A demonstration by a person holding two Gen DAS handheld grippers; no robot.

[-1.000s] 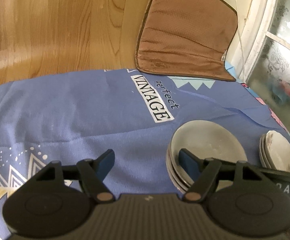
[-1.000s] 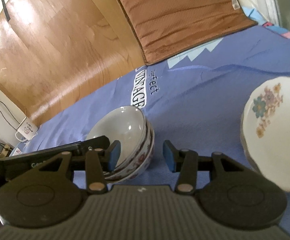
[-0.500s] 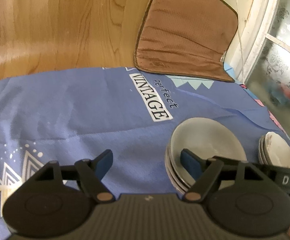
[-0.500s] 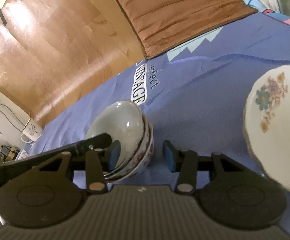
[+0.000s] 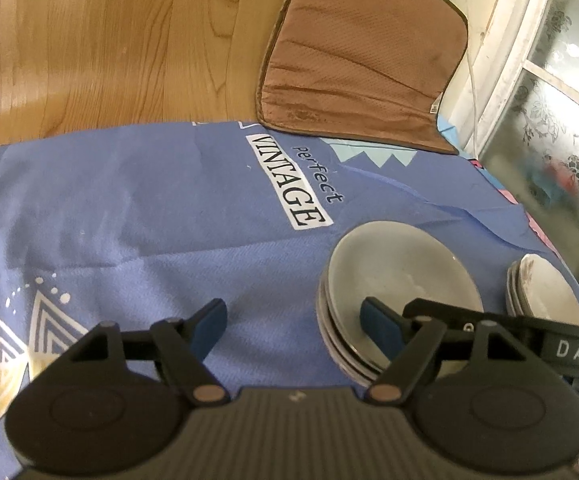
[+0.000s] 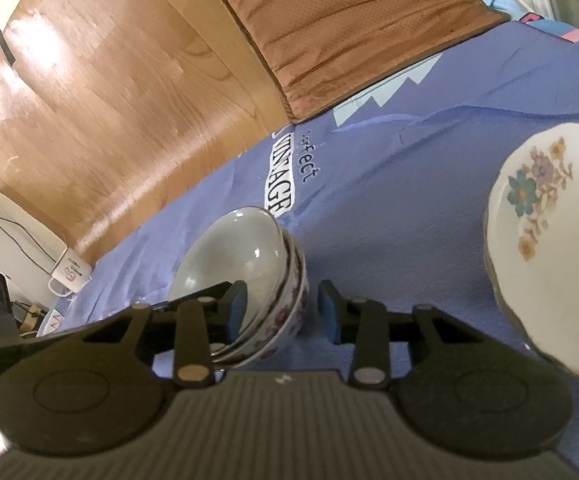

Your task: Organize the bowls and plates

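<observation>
A stack of grey-white bowls (image 5: 401, 280) with red-patterned sides (image 6: 285, 316) sits on the blue printed cloth (image 5: 129, 220). My left gripper (image 5: 293, 320) is open and straddles the stack's left wall, its right finger inside the top bowl. My right gripper (image 6: 281, 312) straddles the opposite wall with its left finger inside the bowl. Its jaws are closing, and a small gap still shows at the outer pad. Each gripper's finger appears as a black bar in the other's view. A stack of floral plates (image 6: 549, 240) stands to the right of the bowls (image 5: 545, 292).
A brown cushion (image 5: 361, 68) lies on the wooden floor (image 5: 109, 40) beyond the cloth. A white window frame (image 5: 501, 60) rises at the far right. A white charger (image 6: 69, 272) with a cable lies at the cloth's left edge.
The right gripper's jaws have drawn closer together around the bowl wall. The left gripper's jaws have spread slightly. Neither hand has shifted.
</observation>
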